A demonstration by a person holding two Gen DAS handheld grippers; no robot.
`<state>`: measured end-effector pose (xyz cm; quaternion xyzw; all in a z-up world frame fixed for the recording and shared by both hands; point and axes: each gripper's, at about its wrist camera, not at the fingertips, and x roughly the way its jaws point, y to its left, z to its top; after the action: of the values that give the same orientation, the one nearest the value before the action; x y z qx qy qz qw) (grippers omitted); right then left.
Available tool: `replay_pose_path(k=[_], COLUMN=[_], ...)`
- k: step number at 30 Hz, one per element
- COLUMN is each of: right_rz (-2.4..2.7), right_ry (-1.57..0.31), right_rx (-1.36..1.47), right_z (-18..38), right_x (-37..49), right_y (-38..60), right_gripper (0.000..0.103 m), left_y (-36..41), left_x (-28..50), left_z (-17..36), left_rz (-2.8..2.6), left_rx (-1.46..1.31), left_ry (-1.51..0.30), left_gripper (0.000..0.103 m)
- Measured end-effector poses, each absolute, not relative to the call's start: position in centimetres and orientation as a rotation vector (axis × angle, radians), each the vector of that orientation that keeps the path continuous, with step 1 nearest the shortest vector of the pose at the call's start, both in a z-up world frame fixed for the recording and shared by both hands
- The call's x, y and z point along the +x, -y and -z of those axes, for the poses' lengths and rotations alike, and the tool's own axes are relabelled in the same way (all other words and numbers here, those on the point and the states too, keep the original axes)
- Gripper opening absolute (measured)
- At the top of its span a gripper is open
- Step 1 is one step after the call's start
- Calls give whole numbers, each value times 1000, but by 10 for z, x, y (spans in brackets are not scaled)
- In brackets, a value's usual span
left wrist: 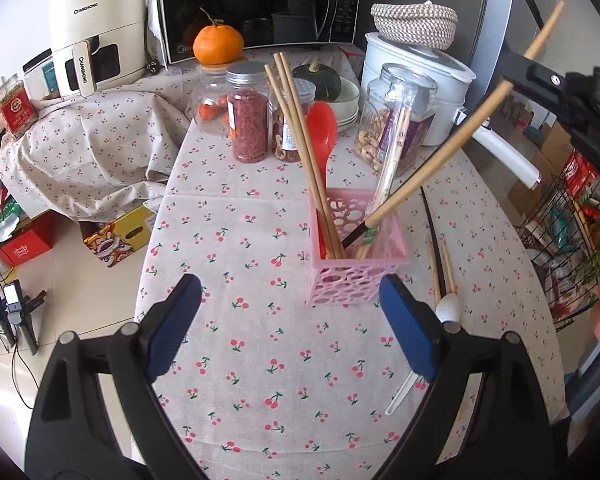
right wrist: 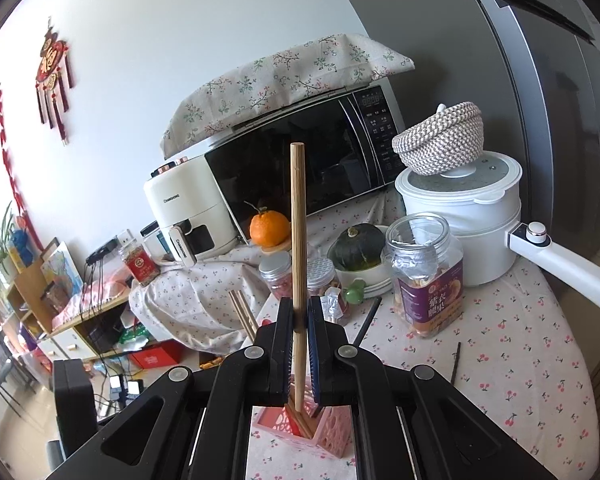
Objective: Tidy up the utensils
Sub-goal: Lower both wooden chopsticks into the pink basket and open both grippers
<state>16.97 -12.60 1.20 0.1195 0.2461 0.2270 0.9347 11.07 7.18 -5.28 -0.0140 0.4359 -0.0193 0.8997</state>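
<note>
A pink perforated utensil holder (left wrist: 356,252) stands on the cherry-print tablecloth (left wrist: 259,360). It holds wooden chopsticks (left wrist: 300,136), a red spoon (left wrist: 322,128) and a wrapped pair of chopsticks (left wrist: 394,152). My right gripper (right wrist: 300,316) is shut on a wooden chopstick with a dark tip (left wrist: 444,160), whose tip reaches into the holder (right wrist: 332,432). My left gripper (left wrist: 289,312) is open and empty just in front of the holder. More chopsticks (left wrist: 440,260), a white spoon (left wrist: 448,308) and a clear plastic utensil (left wrist: 402,394) lie on the cloth to the holder's right.
Jars (left wrist: 248,112) of dried food, a dark squash (left wrist: 320,78) in bowls, an orange (left wrist: 218,43), a microwave (left wrist: 255,4), a white cooker (left wrist: 420,76) with a woven basket (left wrist: 414,24) and an air fryer (left wrist: 99,28) stand behind. A wire basket (left wrist: 564,248) sits off the table's right edge.
</note>
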Motion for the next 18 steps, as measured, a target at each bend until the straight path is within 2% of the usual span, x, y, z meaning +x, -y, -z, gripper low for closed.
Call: replay_pose_path(k=[15,17,18], right_rz=[-430,-440,-443], right_ry=[-592,-596,-591], right_rx=[172,191,198], right_z=[36,33,30], right_x=[197,196,194], right_y=[91,94,96], right_gripper=[8,15,24], left_y=[-74,-72,-72], left_x=[104,104,104], left_z=[56,56,56], left_rz=[89,90,92], left_rx=[-4,-1,-1], left_ry=[-921,-921,-921], left_gripper=[91,91,91])
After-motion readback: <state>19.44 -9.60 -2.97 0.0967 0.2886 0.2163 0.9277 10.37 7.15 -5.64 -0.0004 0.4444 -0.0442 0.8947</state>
